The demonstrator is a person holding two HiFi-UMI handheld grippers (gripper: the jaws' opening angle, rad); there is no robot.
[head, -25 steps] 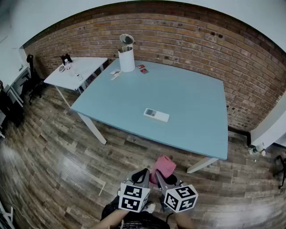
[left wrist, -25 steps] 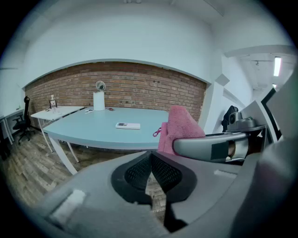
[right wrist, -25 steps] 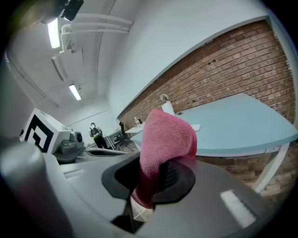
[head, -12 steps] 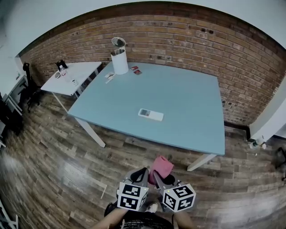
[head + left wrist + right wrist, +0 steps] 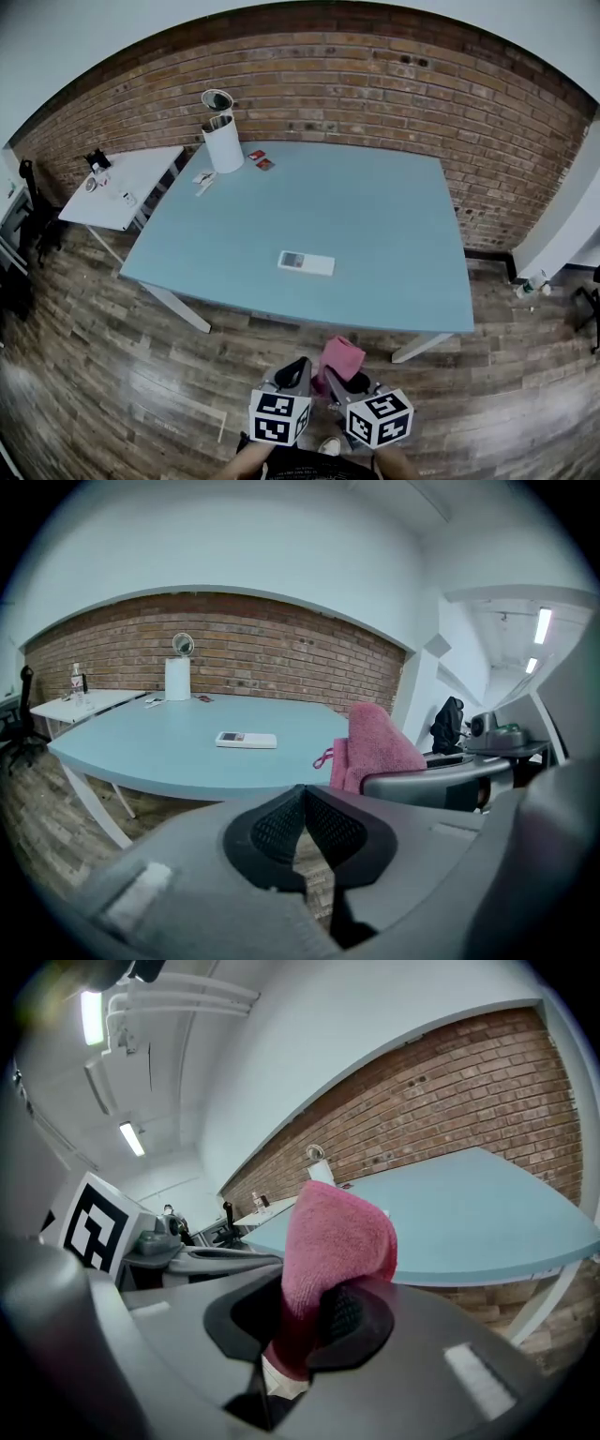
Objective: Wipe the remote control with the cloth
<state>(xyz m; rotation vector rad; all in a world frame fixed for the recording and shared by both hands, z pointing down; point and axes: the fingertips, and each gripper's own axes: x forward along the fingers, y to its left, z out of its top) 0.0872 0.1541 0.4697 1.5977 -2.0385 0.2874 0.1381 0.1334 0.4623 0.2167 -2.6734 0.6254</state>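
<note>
Remote control (image 5: 306,263): lies flat on the light blue table (image 5: 394,206), toward the near edge and left of the middle. Its long axis runs left to right across the head view, the right end a little nearer the person. The left end carries a darker window, and the rest of the face is plain white. The body is a slim, hard rectangle with rounded corners. No brand or lettering can be read on it in any view.

Cloth (image 5: 339,358): pink, soft terry pile, folded over into a rounded hump. It is off the table, over the wood-plank floor (image 5: 112,375), well apart from the remote control.

Right gripper (image 5: 336,377): jaws closed on the lower part of the cloth, which stands up between the textured black pads.

Left gripper (image 5: 300,370): jaws pressed together with nothing between them. It sits just beside the right gripper, and both point toward the table.

Each gripper bears a white cube with black square marker patterns.

Other items: a white cylindrical bin (image 5: 223,142) with its round lid raised stands at the far left corner of the table. Two small red objects (image 5: 261,160) lie beside it, their print too small to read. A small white side table (image 5: 127,169) adjoins on the left. A red brick wall (image 5: 375,84) runs behind.
</note>
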